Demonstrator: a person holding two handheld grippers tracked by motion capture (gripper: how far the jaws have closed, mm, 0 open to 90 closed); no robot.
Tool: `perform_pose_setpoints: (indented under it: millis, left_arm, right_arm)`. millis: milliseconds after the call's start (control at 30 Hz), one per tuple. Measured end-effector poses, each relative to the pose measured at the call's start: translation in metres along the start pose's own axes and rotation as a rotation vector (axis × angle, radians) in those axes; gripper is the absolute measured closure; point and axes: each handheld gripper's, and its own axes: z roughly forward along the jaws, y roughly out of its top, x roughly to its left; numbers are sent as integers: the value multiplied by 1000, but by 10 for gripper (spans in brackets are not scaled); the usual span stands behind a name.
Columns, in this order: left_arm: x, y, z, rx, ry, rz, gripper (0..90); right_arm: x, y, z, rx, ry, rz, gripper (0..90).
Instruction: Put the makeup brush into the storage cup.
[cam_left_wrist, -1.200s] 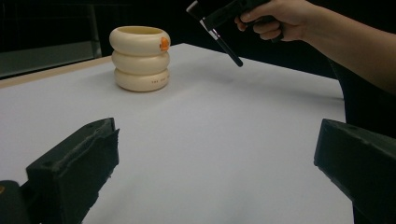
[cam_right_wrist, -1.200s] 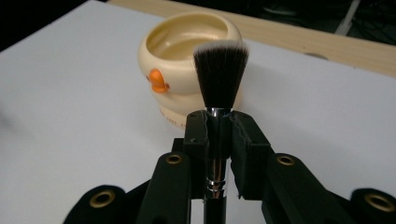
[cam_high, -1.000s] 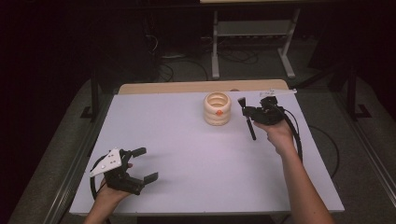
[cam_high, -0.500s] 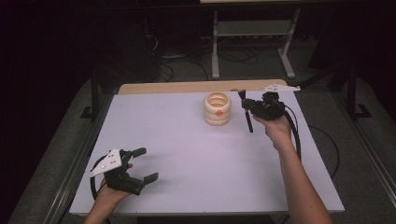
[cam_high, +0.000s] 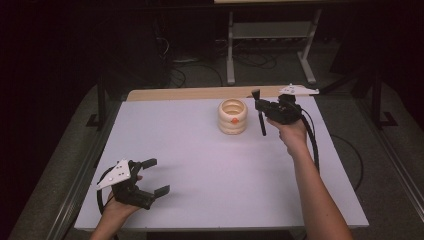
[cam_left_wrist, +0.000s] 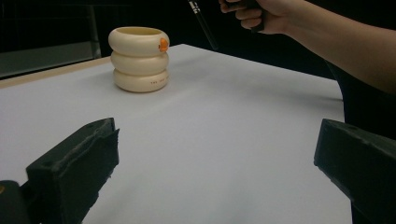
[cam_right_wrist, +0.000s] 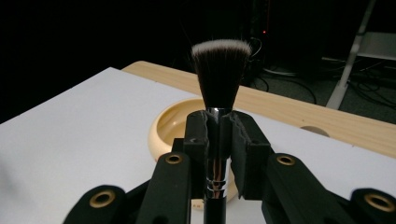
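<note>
A cream ribbed holder (cam_high: 232, 116) with an orange dot stands at the far middle of the white table (cam_high: 210, 165). Just right of it my right gripper (cam_high: 259, 106) is shut on a black makeup brush (cam_high: 261, 122), bristles up and handle hanging down above the table. In the right gripper view the jaws clamp the brush's metal ferrule (cam_right_wrist: 218, 126), the bristles (cam_right_wrist: 220, 70) rise above them, and the holder (cam_right_wrist: 175, 126) sits behind. My left gripper (cam_high: 156, 176) rests open at the near left corner with nothing between its jaws. Its own view shows the holder (cam_left_wrist: 139, 58) and the brush handle (cam_left_wrist: 203, 23) far off.
A wooden strip (cam_high: 200, 93) runs along the table's far edge. Behind it on the dark floor stand a metal rack (cam_high: 270, 30) and loose cables (cam_high: 185, 75). A black cable (cam_high: 315, 145) trails from the right gripper along the forearm.
The right gripper with the brush has drifted slightly left, toward the holder. The left gripper has stayed put.
</note>
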Motion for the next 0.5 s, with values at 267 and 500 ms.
perform_pose_setpoints:
  millis: [267,500]
  left_arm:
    - [0,0,0,-5,-1,-1,0]
    - [0,0,0,-14,-2,-7,0]
  right_arm:
    - [1,8,4,-44,0,-7,764]
    - [0,15,11,-51,-5,-13,764]
